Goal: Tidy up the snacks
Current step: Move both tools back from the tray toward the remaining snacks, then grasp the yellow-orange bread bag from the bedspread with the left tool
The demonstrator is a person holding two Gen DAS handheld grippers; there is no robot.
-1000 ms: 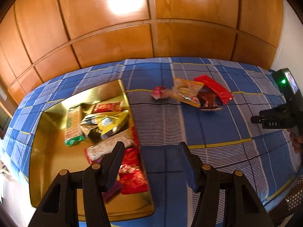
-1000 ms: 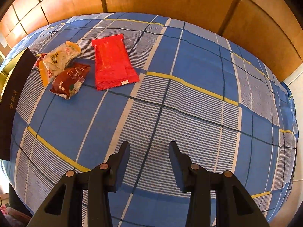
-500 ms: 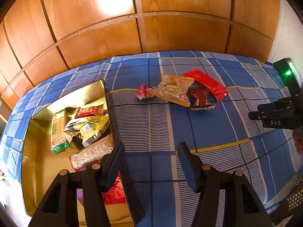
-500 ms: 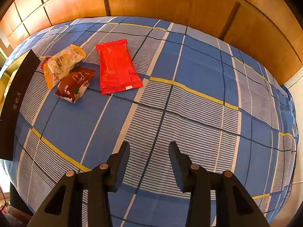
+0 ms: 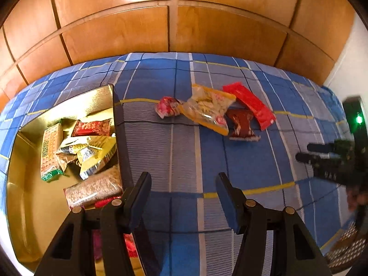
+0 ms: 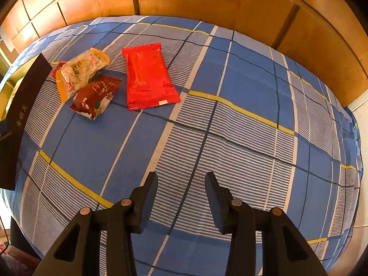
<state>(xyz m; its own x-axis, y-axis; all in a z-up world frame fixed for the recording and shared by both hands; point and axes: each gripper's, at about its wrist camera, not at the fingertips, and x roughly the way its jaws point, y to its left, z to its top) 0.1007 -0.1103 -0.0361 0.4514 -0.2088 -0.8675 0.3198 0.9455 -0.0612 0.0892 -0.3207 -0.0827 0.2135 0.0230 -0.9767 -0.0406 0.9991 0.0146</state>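
Note:
A gold-lined box (image 5: pixel 27 197) on the left holds several snack packets (image 5: pixel 92 151). Loose on the blue plaid cloth lie a small pink-red packet (image 5: pixel 168 109), a clear yellow-edged bag (image 5: pixel 208 108), a dark brown packet (image 5: pixel 240 122) and a flat red packet (image 5: pixel 249 103). My left gripper (image 5: pixel 182 195) is open and empty, above the cloth beside the box's right wall. My right gripper (image 6: pixel 181 197) is open and empty, well short of the red packet (image 6: pixel 147 76), brown packet (image 6: pixel 95 96) and clear bag (image 6: pixel 80 71). The right gripper also shows at the right in the left wrist view (image 5: pixel 331 163).
The box's dark outer wall (image 6: pixel 20 112) stands at the left of the right wrist view. Wooden panelling (image 5: pixel 174 27) backs the bed. The cloth's edge (image 6: pixel 345 230) drops off at the right and front.
My left gripper has moved right, off the box and toward the loose packets. My right gripper has drawn slightly closer to the packets. Both stay open.

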